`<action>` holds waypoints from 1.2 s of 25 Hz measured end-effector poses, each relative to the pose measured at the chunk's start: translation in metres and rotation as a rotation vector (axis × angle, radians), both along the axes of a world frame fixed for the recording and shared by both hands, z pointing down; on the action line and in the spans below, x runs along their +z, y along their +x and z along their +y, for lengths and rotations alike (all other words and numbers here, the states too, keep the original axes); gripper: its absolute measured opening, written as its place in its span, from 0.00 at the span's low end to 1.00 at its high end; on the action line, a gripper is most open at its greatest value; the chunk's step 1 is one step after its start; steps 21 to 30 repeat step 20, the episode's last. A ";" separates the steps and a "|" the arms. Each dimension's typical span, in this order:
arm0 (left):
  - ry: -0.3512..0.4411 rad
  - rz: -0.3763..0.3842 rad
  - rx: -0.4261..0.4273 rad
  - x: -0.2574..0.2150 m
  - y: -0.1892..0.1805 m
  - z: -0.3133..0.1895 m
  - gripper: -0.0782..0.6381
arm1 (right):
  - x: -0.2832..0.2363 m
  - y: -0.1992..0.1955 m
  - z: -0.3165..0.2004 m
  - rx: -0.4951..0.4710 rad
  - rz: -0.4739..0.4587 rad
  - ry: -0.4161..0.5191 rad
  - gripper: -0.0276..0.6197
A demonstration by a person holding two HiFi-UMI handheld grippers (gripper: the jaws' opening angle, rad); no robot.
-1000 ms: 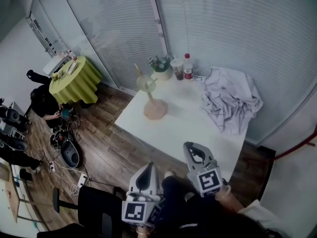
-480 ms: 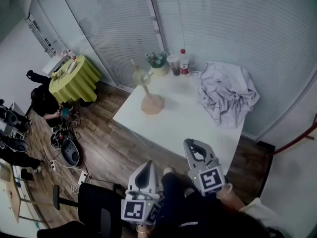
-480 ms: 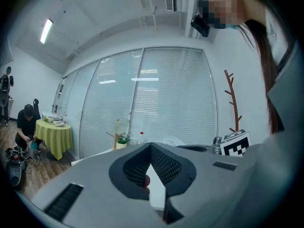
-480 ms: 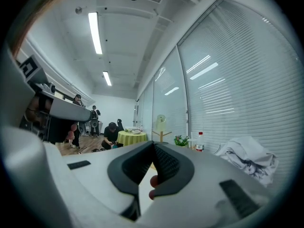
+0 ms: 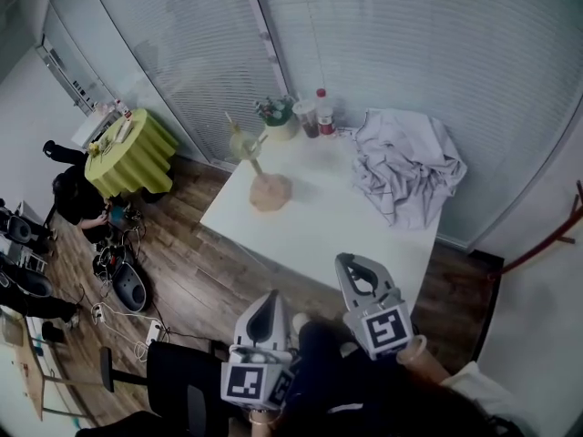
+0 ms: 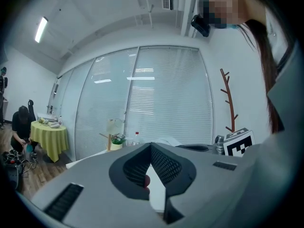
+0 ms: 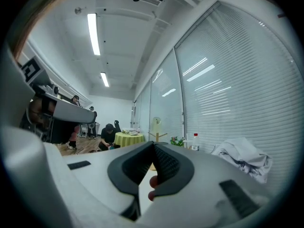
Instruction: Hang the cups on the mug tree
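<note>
On the white table stands a wooden mug tree with a pale green cup hanging on one of its branches. Both grippers are held low, short of the table's near edge and well away from the tree. My left gripper is shut with nothing in it. My right gripper is also shut and empty. In the left gripper view the mug tree and its cup show small and far beyond the meeting jaws. The right gripper view shows the tree straight ahead.
A crumpled white cloth covers the table's right part. A potted plant, a drink cup and a bottle stand at the back. A green-clothed round table, a crouching person, floor cables and a black chair lie left.
In the head view the table and mug tree have slid up and to the left and look a little smaller. Both grippers stay shut, low in the frame.
</note>
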State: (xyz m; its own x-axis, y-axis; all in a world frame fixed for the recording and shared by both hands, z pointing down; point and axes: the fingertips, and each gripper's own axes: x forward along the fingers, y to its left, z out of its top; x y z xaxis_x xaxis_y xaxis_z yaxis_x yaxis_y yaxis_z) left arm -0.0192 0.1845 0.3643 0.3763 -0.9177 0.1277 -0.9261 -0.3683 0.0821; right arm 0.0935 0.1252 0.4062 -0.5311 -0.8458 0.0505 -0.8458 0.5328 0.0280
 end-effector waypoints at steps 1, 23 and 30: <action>0.001 -0.004 0.005 0.000 0.002 -0.001 0.11 | 0.001 0.002 0.000 0.004 0.001 -0.001 0.04; -0.001 -0.041 0.039 0.002 0.014 0.000 0.11 | 0.001 0.007 0.008 0.009 -0.024 -0.006 0.04; -0.001 -0.041 0.039 0.002 0.014 0.000 0.11 | 0.001 0.007 0.008 0.009 -0.024 -0.006 0.04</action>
